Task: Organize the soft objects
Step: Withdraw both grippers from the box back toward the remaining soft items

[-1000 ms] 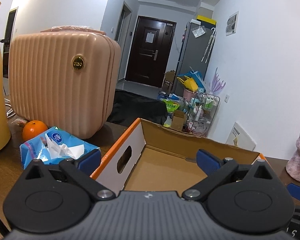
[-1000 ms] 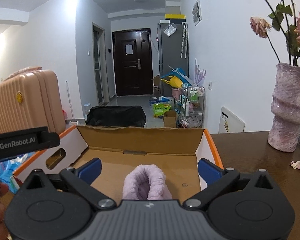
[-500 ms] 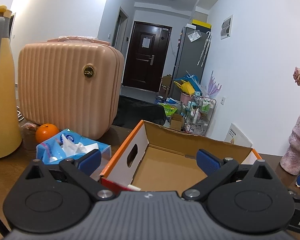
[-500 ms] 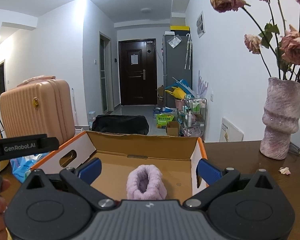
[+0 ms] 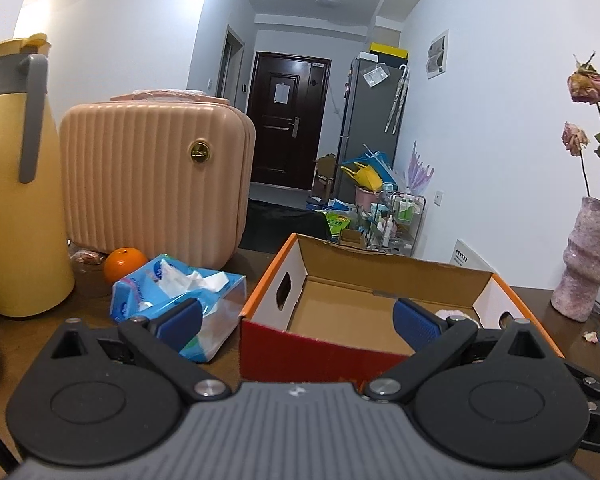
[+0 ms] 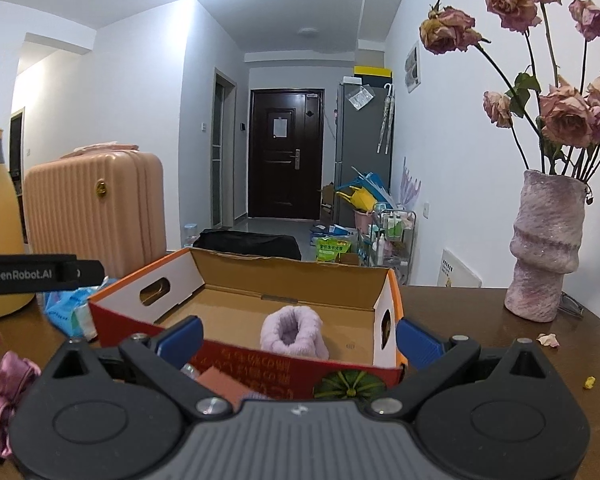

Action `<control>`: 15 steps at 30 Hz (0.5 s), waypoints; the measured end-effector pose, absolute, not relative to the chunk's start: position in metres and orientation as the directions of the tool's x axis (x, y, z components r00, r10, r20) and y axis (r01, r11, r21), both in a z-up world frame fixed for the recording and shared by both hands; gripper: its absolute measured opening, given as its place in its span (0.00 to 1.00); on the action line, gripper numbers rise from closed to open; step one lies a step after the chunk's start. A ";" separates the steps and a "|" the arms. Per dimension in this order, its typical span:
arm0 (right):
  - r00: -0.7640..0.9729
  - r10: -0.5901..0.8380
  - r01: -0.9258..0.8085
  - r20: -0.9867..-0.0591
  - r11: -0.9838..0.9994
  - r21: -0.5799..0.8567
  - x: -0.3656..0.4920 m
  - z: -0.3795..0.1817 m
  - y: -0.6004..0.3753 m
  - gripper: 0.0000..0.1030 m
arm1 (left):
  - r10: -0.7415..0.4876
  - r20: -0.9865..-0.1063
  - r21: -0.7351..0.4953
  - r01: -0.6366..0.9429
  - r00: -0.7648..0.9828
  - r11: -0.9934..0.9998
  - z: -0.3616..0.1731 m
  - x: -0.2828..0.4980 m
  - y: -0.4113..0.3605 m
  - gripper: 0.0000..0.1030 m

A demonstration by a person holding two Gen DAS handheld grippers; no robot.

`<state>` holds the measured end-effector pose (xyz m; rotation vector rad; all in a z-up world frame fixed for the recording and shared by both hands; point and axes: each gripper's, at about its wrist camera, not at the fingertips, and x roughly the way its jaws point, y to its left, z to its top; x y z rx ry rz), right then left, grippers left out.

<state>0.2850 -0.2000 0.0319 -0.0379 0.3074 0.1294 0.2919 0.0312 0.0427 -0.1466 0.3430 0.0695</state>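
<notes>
An open cardboard box (image 5: 320,344) with a red front and orange rim stands on the brown table; it also shows in the right wrist view (image 6: 236,356). A lilac fuzzy rolled item (image 6: 292,332) lies inside it, and its top peeks out in the left wrist view (image 5: 454,314). My left gripper (image 5: 296,322) is open and empty just in front of the box. My right gripper (image 6: 298,336) is open and empty, also in front of the box. A pink satin scrunchie (image 6: 4,384) lies on the table at the lower left of the right wrist view.
A blue tissue pack (image 5: 180,300), an orange (image 5: 124,264), a pink ribbed case (image 5: 152,176) and a yellow jug (image 5: 16,184) stand left of the box. A pink vase (image 6: 544,248) with dried roses stands on the right. Petal crumbs (image 6: 548,339) lie near it.
Both grippers have pulled back from the box and risen a little; the box's red front now shows. The lilac item stays in the box. The scrunchie has come into view.
</notes>
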 end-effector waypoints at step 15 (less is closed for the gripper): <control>0.945 0.142 -0.157 -0.293 0.987 -0.028 0.229 0.026 -0.202 1.00 | 0.041 -0.339 -0.091 -0.076 0.940 0.993 0.037 0.233 0.043 1.00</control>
